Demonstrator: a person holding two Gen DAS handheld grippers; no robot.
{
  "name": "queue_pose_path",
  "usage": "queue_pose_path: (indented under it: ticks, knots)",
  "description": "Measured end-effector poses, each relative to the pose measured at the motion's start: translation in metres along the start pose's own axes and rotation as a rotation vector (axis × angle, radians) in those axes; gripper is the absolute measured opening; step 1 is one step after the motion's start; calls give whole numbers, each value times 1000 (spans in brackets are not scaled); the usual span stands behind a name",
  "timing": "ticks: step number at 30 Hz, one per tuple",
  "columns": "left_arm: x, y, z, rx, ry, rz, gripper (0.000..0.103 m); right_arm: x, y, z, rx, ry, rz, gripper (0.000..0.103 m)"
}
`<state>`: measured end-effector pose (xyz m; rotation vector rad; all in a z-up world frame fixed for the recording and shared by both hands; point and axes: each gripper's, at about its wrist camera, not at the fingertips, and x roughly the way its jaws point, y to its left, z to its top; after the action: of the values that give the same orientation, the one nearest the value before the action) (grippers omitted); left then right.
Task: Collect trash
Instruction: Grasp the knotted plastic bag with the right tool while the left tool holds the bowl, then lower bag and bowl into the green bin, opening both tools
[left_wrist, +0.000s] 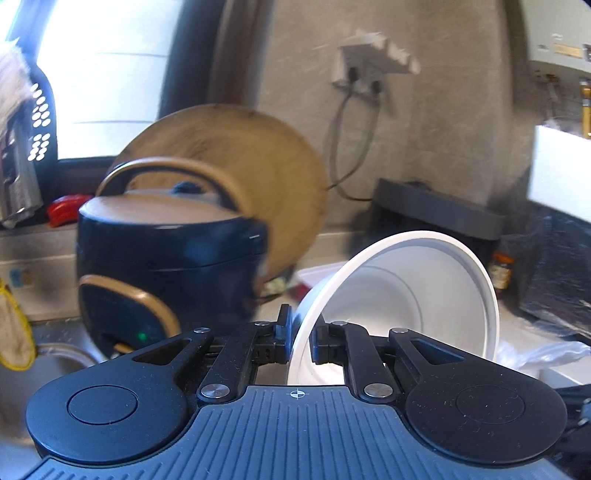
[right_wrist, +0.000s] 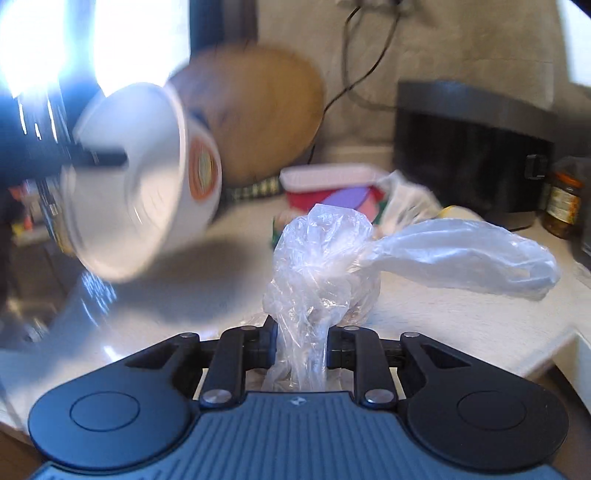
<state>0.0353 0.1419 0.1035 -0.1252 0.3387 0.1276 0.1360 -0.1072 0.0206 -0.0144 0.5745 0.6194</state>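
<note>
Left wrist view: the left gripper (left_wrist: 301, 338) pinches the rim of a white paper bowl (left_wrist: 406, 295), one finger outside the wall and one inside; the bowl is tipped on its side, its empty mouth facing the camera, held clear of the counter (left_wrist: 532, 332). Behind it stand a dark rice cooker (left_wrist: 166, 254), a round wooden board (left_wrist: 258, 177) leaning against the wall, and a dark appliance (left_wrist: 439, 218) to the right. Right wrist view: the right gripper (right_wrist: 301, 347) has its jaws drawn narrow on the gathered neck of a clear plastic bag (right_wrist: 332, 258), which bulges upward and trails a lobe to the right above the pale counter (right_wrist: 443, 317). The bowl (right_wrist: 144, 181), blurred, hangs at upper left. A red-and-white container (right_wrist: 328, 184) and a jar (right_wrist: 563, 199) sit farther back.
</note>
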Motion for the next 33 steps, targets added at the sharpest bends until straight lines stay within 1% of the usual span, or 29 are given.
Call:
queue_pose_path:
  ticks: [2,3,5,7,10,12,15,17,19,21,23,25,27,28,30,31,32,33]
  knots:
    - [-5,-18,1,14,-13,-47,13,-26,-16,-4,29,-36,-14,21]
    - [-8,-28,0,21,-20,-72,13,-40,-23,-7,34,-51,-38,21]
    - [-12,-50,-7,29,-20,-131,13,-62,-40,-18,42,-69,-95,21]
    - [-12,-74,-19,36,-2,-200,13,-82,-59,-32,65,-74,-154,21]
    - [-10,-115,-44,64,32,-309,13,-107,-85,-62,90,-88,-279,21]
    - [-7,-143,-62,80,65,-390,13,-120,-101,-83,104,-92,-369,21]
    - [3,-183,-92,98,134,-506,13,-143,-126,-118,170,-67,-433,21]
    - [16,-208,-115,113,199,-566,13,-152,-139,-143,193,-38,-482,21]
    - [35,-231,-144,124,288,-601,13,-159,-152,-168,204,-7,-543,21]
    - [58,-252,-178,134,399,-614,13,-164,-164,-192,228,23,-590,21]
    - [84,-271,-220,153,521,-609,13,-166,-176,-217,271,55,-607,21]
    - [111,-288,-266,168,663,-584,13,-169,-185,-242,324,85,-602,21]
    - [141,-300,-311,167,799,-540,13,-168,-193,-264,379,112,-601,21]
    - [156,-304,-332,165,848,-508,13,-165,-199,-273,404,126,-602,21]
    - [182,-313,-370,180,902,-455,13,-161,-208,-290,446,152,-604,21]
    - [194,-317,-388,190,928,-434,13,-157,-213,-298,462,165,-601,21]
    - [210,-322,-409,208,972,-422,13,-154,-217,-305,475,179,-598,21]
    - [224,-325,-431,217,1027,-418,17,-151,-220,-313,489,194,-598,21]
